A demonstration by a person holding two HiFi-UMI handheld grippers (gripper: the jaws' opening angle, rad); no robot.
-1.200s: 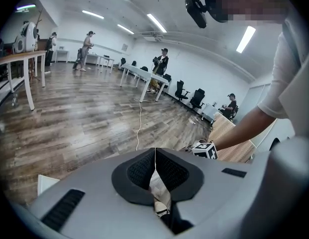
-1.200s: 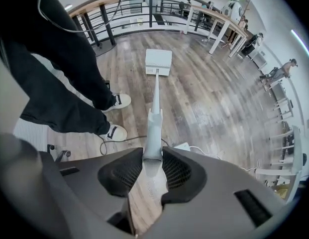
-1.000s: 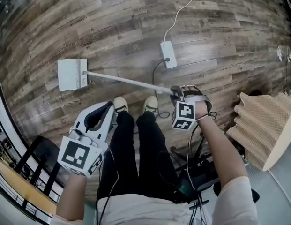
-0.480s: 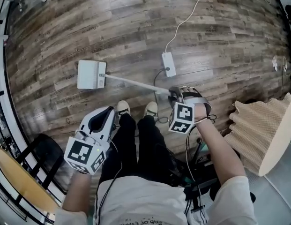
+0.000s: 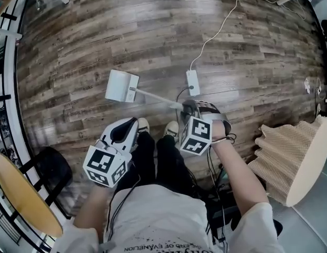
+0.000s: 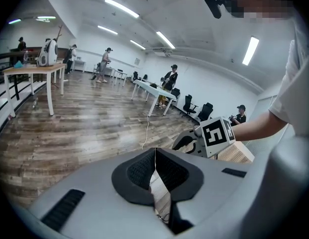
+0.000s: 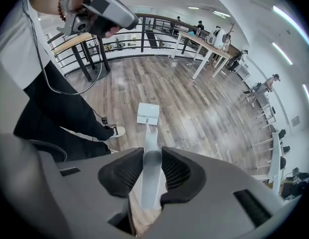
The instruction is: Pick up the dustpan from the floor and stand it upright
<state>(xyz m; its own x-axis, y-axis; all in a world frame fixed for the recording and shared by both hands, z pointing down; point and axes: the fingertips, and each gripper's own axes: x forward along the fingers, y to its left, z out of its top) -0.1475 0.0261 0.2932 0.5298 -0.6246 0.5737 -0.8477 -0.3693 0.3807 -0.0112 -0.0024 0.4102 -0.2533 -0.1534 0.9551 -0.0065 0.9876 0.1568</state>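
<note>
Left gripper (image 5: 131,123) hangs empty by the person's leg (image 5: 143,154), its jaws pressed together. Farther right, the dustpan (image 5: 121,86) sits low over the wood floor (image 5: 73,46), though I cannot tell whether it touches. Its long handle (image 5: 155,97) slants up to the right gripper (image 5: 185,107), which pinches the top end. It looks light and stiff but liable to swing, so a lower hold would likely steady it.

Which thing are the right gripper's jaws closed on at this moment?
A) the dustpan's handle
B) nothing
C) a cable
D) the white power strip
A: in the right gripper view, the right gripper clamps the dustpan's handle, which runs down to its white pan.
</note>
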